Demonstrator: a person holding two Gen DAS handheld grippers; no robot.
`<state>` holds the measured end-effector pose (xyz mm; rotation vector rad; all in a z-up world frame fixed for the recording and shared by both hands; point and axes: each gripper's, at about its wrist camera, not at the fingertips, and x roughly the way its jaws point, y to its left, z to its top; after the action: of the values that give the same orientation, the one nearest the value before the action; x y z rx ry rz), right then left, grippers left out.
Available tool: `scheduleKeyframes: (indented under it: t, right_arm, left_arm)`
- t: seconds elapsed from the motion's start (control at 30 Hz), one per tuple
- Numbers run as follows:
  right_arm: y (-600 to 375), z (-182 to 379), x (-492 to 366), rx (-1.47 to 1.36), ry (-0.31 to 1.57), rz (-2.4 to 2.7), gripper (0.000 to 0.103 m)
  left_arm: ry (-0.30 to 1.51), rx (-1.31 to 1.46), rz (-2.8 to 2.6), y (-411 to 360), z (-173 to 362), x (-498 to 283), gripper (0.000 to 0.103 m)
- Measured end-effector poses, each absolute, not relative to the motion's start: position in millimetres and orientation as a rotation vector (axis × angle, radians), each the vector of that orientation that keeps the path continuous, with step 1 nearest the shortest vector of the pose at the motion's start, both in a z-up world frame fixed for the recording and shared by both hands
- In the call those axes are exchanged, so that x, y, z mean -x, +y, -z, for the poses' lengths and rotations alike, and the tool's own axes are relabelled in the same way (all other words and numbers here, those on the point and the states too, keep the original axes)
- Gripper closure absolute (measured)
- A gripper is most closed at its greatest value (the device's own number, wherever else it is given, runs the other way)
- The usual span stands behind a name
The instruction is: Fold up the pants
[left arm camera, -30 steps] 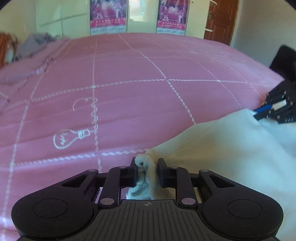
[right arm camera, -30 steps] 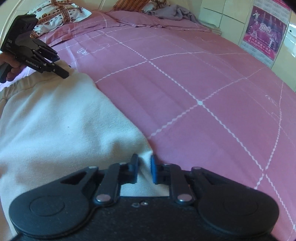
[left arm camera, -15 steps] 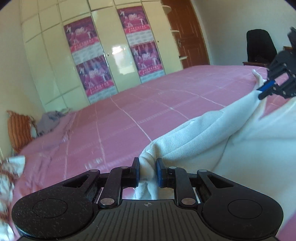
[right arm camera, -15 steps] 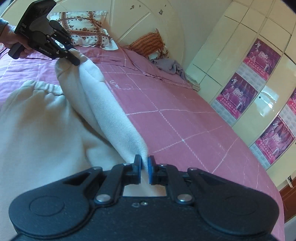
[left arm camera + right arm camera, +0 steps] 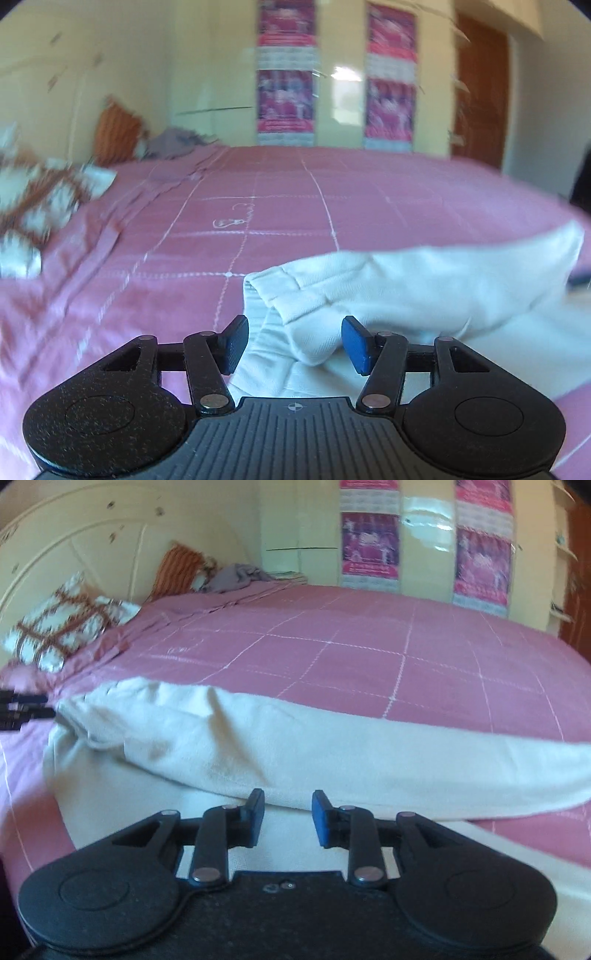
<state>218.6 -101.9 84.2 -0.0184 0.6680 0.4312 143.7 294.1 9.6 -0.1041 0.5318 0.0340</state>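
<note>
Both grippers had let go since half a second earlier, when each was pinched on an edge of the cream-white cotton pants (image 5: pixel 424 288). The left gripper (image 5: pixel 293 341) now had its fingers spread wide with nothing between them, and the right gripper (image 5: pixel 287 818) stood moderately open and empty too. Those pants lay folded lengthwise on the pink checked bedspread (image 5: pixel 295 206), filling the lower middle of both frames.

My worry was that the upper layer sat puffed and uneven; a finger catching it on withdrawal could have dragged the fold open, and the loose corner near the left fingers might have flopped back.

Only the left view showed that bunched corner and waistband ribbing close up. Only the right view showed the long folded edge running to the right of frame, and the patterned brown-and-white pillow (image 5: pixel 62 627) sharply
</note>
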Motion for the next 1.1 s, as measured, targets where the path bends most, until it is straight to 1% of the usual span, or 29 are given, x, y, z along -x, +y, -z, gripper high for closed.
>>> scheduleKeyframes:
  t: [0.1,0.2,0.37,0.53,0.57,0.6,0.63,0.67,0.7,0.73,0.8,0.87,0.9,0.97,1.03,1.1]
  right_arm:
    - [-128,-77,-233,-0.185,0.715,-0.405,0.066]
    - [-141,-60,-239,-0.330,0.752,-0.374,0.065]
    - [-151,-40,-243,-0.510,0.792,-0.338,0.064]
    - [-159,-17,-261,-0.707,0.848,-0.319,0.058]
    - [-160,-12,-268,-0.746,0.862,-0.314,0.058]
    - [-162,-6,-274,-0.778,0.874,-0.304,0.059]
    - [-164,0,-279,-0.805,0.884,-0.292,0.062]
    - [-166,5,-284,-0.834,0.889,-0.284,0.066]
    - [-168,9,-288,-0.858,0.892,-0.267,0.087]
    - [-170,10,-290,-0.864,0.900,-0.255,0.098]
    - [-170,2,-285,-0.850,0.858,-0.280,0.099]
    - [-166,-26,-263,-0.748,0.775,-0.322,0.099]
    - [-165,-40,-248,-0.714,0.743,-0.345,0.099]
    - [-162,-62,-211,-0.639,0.696,-0.386,0.098]
    - [-154,-65,-181,-0.587,0.695,-0.403,0.098]
    - [-141,-49,-168,-0.532,0.753,-0.393,0.098]
  left_arm:
    - [0.531,0.376,-0.014,302,-8,-139,0.047]
    - [0.549,0.665,-0.008,306,14,-145,0.047]
    - [0.599,0.908,-0.035,295,51,-164,0.047]
    - [0.574,1.086,-0.071,299,82,-184,0.048]
    - [0.575,1.104,-0.077,301,86,-188,0.051]
    - [0.584,1.105,-0.088,303,90,-196,0.060]
    - [0.599,1.101,-0.093,305,92,-201,0.074]
    - [0.607,1.103,-0.093,306,94,-207,0.082]
    - [0.612,1.092,-0.087,308,93,-213,0.083]
    - [0.610,1.078,-0.073,311,89,-216,0.085]
    - [0.589,1.044,-0.014,317,74,-222,0.086]
    - [0.583,0.976,0.052,324,54,-225,0.086]
    - [0.595,0.936,0.077,330,42,-223,0.086]
    - [0.647,0.874,0.107,335,35,-222,0.086]
    - [0.747,0.803,0.064,338,43,-224,0.086]
    - [0.813,0.813,0.023,340,62,-224,0.086]
